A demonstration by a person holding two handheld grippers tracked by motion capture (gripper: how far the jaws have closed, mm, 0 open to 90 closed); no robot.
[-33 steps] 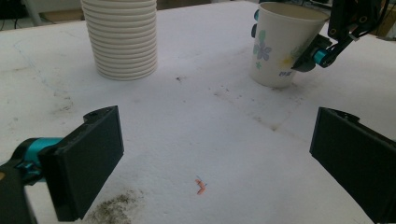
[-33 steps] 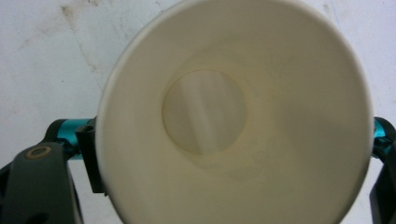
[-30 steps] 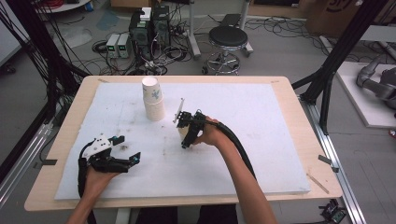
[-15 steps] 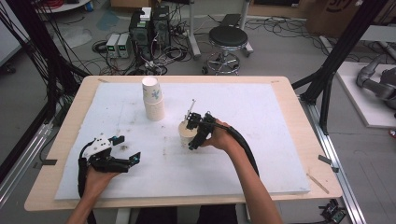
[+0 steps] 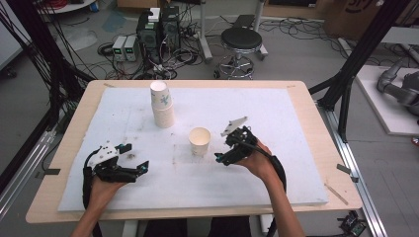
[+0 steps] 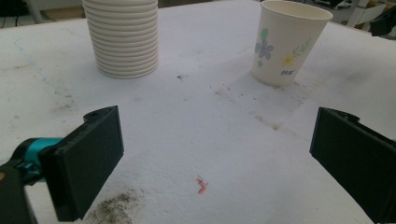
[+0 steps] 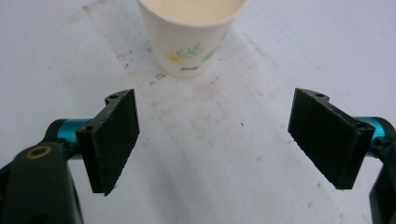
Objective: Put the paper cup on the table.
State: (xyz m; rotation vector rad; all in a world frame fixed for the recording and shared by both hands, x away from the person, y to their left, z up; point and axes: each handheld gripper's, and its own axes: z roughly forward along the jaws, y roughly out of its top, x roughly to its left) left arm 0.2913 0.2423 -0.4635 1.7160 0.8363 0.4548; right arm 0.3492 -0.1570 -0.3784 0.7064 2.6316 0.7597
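A single white paper cup with a flower print (image 5: pixel 199 141) stands upright mid-table on the white foam mat (image 5: pixel 296 123), just left of the right gripper (image 5: pixel 223 157), whose jaws gape empty, while the left gripper (image 5: pixel 136 158) rests released near-left.

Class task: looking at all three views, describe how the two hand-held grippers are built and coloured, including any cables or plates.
Left gripper and right gripper are both black, each with two flat rectangular black jaws mounted on teal fittings. Each carries a pale grey three-cornered plate on top. A black cable trails back along each forearm. The right gripper's body bears a small brass-coloured ring. No sleeves show.
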